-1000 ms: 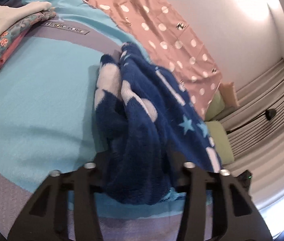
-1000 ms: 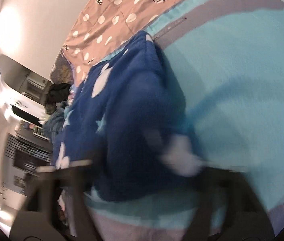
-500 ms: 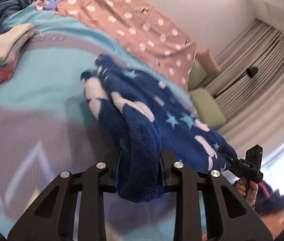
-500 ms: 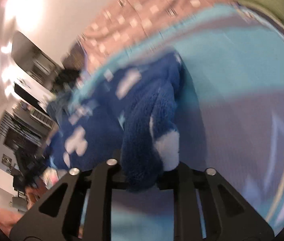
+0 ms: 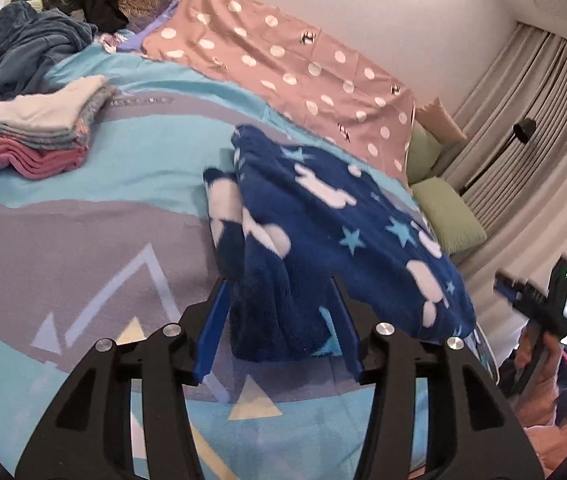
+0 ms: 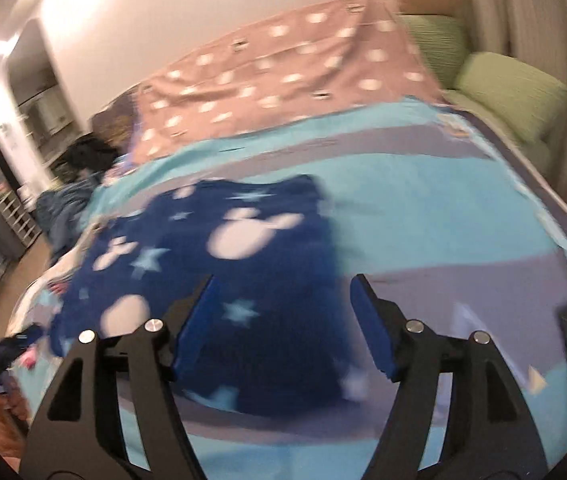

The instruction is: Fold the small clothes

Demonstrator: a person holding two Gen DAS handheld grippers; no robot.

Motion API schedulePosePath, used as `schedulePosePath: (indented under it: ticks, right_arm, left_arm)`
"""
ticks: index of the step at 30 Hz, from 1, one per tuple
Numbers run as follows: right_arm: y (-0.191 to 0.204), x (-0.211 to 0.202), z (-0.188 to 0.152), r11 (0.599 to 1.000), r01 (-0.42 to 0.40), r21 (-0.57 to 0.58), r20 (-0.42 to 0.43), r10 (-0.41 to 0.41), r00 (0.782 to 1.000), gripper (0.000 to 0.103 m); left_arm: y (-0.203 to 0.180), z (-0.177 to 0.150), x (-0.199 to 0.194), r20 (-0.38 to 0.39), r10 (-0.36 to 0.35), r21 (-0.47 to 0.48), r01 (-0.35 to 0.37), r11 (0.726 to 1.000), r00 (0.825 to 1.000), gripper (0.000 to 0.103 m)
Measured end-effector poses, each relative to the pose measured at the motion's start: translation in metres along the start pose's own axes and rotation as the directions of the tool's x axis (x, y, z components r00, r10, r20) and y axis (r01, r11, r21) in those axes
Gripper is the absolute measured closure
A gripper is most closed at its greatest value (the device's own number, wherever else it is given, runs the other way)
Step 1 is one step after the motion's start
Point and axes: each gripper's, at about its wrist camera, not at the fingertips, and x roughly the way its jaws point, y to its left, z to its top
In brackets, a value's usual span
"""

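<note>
A dark blue fleece garment with white shapes and light stars lies on the turquoise and grey bedspread. In the left wrist view my left gripper stands open, its blue pads either side of the garment's near folded edge, not pinching it. My right gripper is open and empty above the garment, which lies flat below it; this view is blurred. The right gripper also shows at the right edge of the left wrist view.
A stack of folded clothes sits at the far left of the bed. A pink dotted cover lies along the wall. Green pillows lie at the bed's head, unfolded clothes at the far corner. Curtains hang on the right.
Both grippers have opened and let go of the garment. They have drawn back and up, and the garment now lies on the bed.
</note>
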Motion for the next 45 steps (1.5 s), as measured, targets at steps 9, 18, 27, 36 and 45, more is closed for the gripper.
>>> schedulePosePath:
  ticks: [9,18,27,36,45]
  right_arm:
    - [0.064,0.022,-0.032,0.985,-0.048,-0.165,-0.086,0.034,0.996,0.025]
    - [0.040,0.027,-0.040,0.994,0.054,-0.091,-0.126,-0.066,0.990,0.023]
    - [0.007,0.021,-0.042,0.993,0.118,-0.004,-0.117,-0.117,0.986,0.023]
    - [-0.065,-0.012,-0.061,0.977,0.093,0.190,-0.010,-0.093,0.996,0.023]
    - [-0.112,0.014,-0.036,0.934,-0.277,0.227,0.045,0.275,0.961,0.023]
  left_arm:
    - [0.000,-0.007,0.013,-0.006,-0.089,0.007,0.089,0.996,0.996,0.072]
    - [0.019,-0.014,-0.004,-0.038,-0.046,0.003,0.046,0.999,0.998,0.103]
    - [0.036,-0.014,-0.021,0.035,-0.002,-0.041,0.003,0.999,0.999,0.103]
    - [-0.089,0.052,0.015,0.008,-0.108,0.276,0.101,0.956,0.994,0.056]
    - [-0.235,0.069,0.141,-0.316,-0.131,0.441,0.268,0.857,0.940,0.049]
